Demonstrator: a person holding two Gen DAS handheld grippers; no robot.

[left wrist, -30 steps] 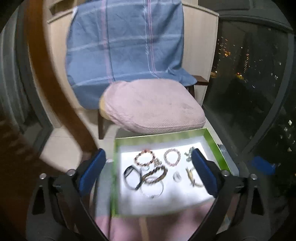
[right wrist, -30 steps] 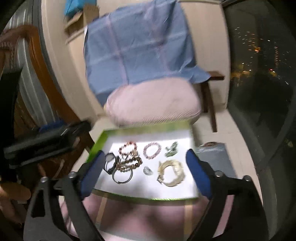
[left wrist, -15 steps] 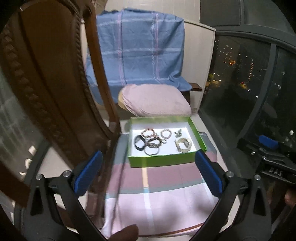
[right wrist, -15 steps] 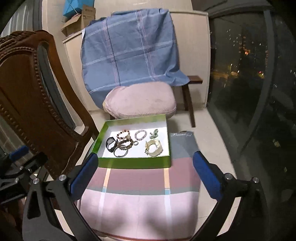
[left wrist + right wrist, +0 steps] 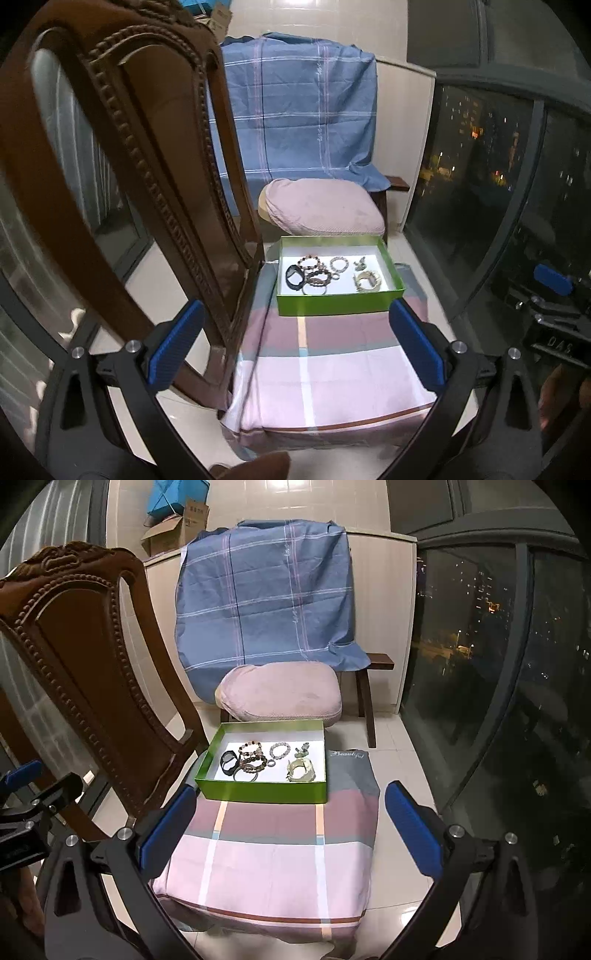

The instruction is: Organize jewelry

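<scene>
A green box (image 5: 338,305) (image 5: 258,789) with a white floor sits at the far end of a cloth-covered stool. Inside lie a black band (image 5: 294,277) (image 5: 229,762), several beaded bracelets (image 5: 314,267) (image 5: 253,757), a pale bead bracelet (image 5: 339,263) (image 5: 279,750), a pale chunky bangle (image 5: 366,280) (image 5: 302,770) and a small green piece (image 5: 303,749). My left gripper (image 5: 295,349) and right gripper (image 5: 288,829) are both open and empty, held back well short of the box.
A striped pink cloth (image 5: 273,845) covers the stool. A carved wooden chair back (image 5: 122,166) (image 5: 77,672) stands close on the left. A pink cushion (image 5: 280,694) lies on a bench under a blue plaid cloth (image 5: 266,594). Dark window glass (image 5: 498,664) runs along the right.
Both grippers have pulled back and away from the box, which now looks small and far. The wooden chair has come into view on the left. The jewelry has not moved.
</scene>
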